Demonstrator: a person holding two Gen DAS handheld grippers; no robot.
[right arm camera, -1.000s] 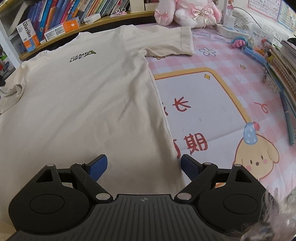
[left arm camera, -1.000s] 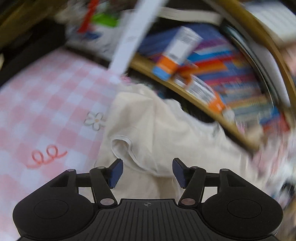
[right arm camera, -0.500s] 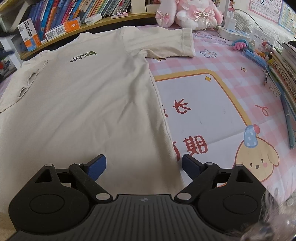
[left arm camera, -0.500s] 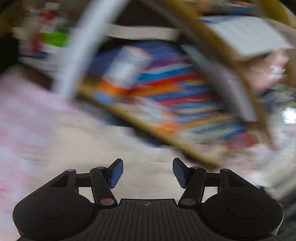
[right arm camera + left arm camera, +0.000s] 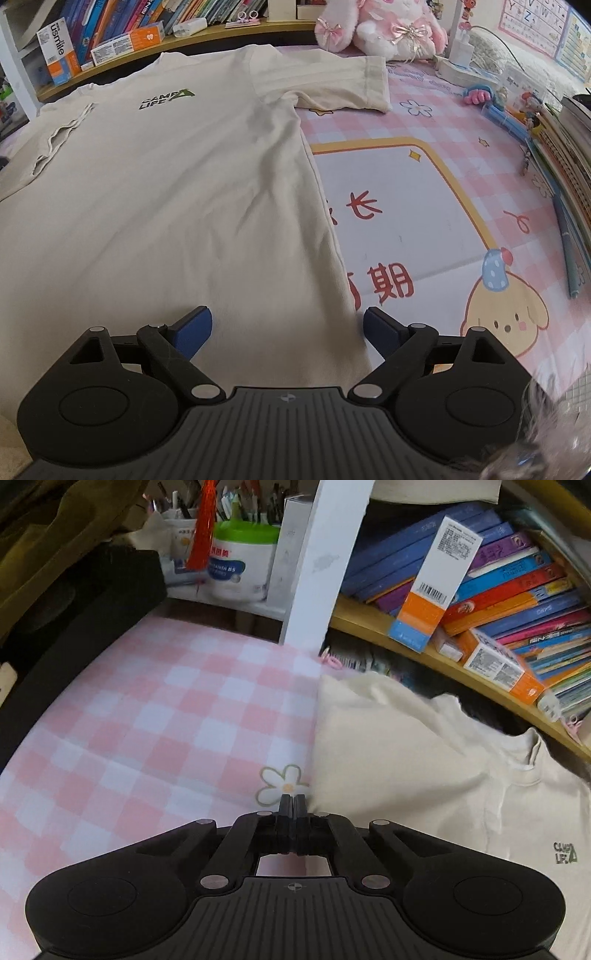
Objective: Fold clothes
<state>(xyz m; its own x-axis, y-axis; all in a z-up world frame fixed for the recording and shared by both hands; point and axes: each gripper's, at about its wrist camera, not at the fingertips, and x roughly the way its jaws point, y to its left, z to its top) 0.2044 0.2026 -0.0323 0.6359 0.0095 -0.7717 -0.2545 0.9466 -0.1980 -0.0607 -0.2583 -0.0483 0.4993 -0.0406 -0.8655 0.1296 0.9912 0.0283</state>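
A cream T-shirt [image 5: 177, 177] with a small green chest logo [image 5: 166, 99] lies spread front-up on a pink checked mat [image 5: 424, 206]. Its left sleeve is folded in over the body, and its right sleeve [image 5: 343, 85] lies flat. In the left wrist view the shirt's folded sleeve [image 5: 376, 746] lies just right of my left gripper [image 5: 292, 801], whose fingers are closed together at the sleeve's near corner; whether cloth is pinched is hidden. My right gripper [image 5: 286, 326] is open, low over the shirt's lower right hem.
A curved wooden shelf [image 5: 443, 664] of books and boxes runs behind the shirt. A white post [image 5: 317, 572] and a tub of pens [image 5: 236, 565] stand at the far left. A pink plush toy [image 5: 384, 26] and pens [image 5: 569, 251] sit to the right.
My left gripper has swung across and shut; it was open over the crumpled sleeve. The left sleeve now lies folded in over the shirt's body. My right gripper has barely moved.
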